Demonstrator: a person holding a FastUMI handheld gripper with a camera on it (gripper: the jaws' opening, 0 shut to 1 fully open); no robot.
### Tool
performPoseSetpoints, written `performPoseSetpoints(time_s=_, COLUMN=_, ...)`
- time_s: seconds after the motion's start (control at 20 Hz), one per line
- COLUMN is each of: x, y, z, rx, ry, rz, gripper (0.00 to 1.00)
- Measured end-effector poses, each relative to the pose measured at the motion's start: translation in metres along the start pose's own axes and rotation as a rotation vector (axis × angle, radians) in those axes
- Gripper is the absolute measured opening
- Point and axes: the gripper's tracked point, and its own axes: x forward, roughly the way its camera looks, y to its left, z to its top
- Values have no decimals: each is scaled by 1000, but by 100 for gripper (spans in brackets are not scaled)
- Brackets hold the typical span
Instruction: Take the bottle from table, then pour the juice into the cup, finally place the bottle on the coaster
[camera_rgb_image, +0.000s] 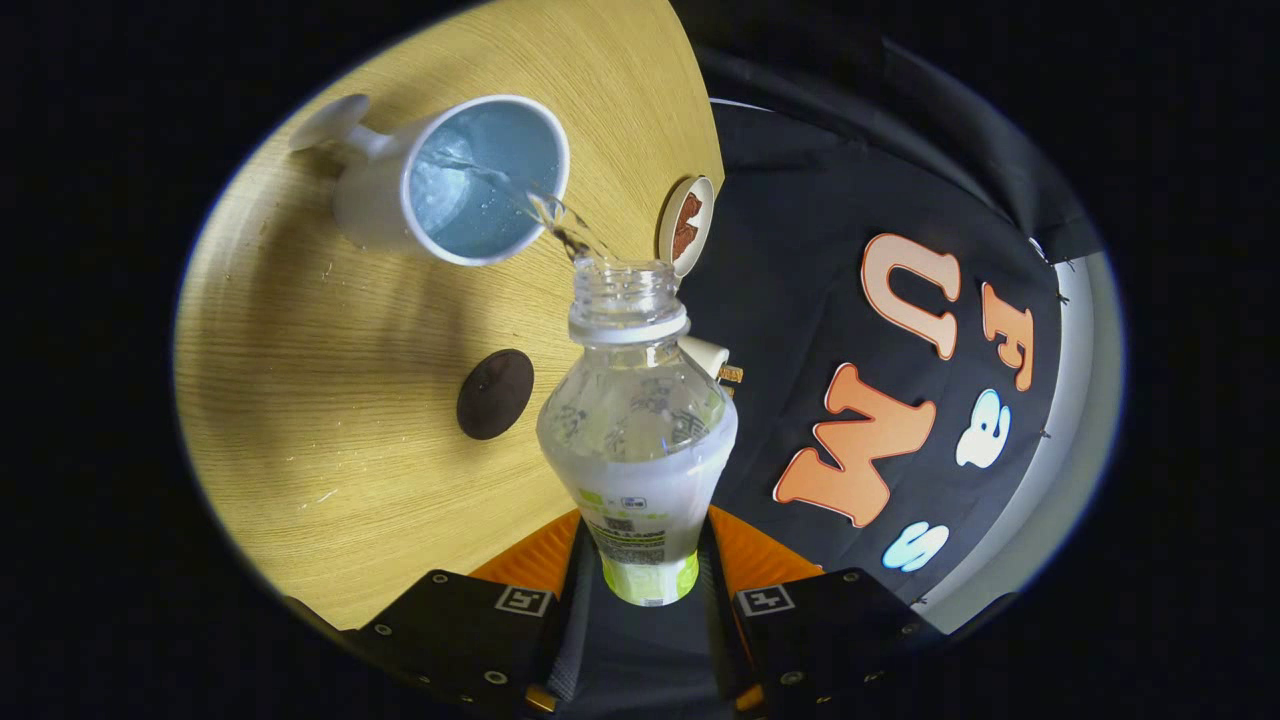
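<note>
In the gripper view we see our gripper (640, 575) closed on the bottle (640, 440): its two orange fingers (535, 560) press the lower, labelled part of the bottle from either side, and the bottle fills the gap between them. The black finger blocks with their square markers sit below, one on each side.

We hold the bottle tipped, with its open, capless mouth pointing away from the fingers toward the cup (470, 185). The bottle is clear plastic with a white and green label near its base; the upper part looks misted and mostly drained, though how much liquid is left we cannot tell.

A thin clear stream (545, 205) leaves the bottle mouth and crosses the near rim of the cup, falling inside. The cup is white with a handle on its far side, and it stands on the table (330, 330) just beyond the bottle mouth. Liquid has pooled in it, with some bubbles where the stream lands.

On the wooden table, beside the bottle's shoulder and nearer to us than the cup, lies the coaster (494, 394), a dark round disc with nothing on it. It is well apart from the cup.

At the table's edge, next to the bottle mouth, sits a small white round thing (685, 225) with a brown patch; we cannot tell what it is.
</note>
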Motion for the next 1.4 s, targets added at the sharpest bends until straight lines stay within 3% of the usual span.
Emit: performPoseSetpoints(time_s=1.4, x=0, y=-12, z=5, rx=-111, ry=-22, rz=19, gripper=52)
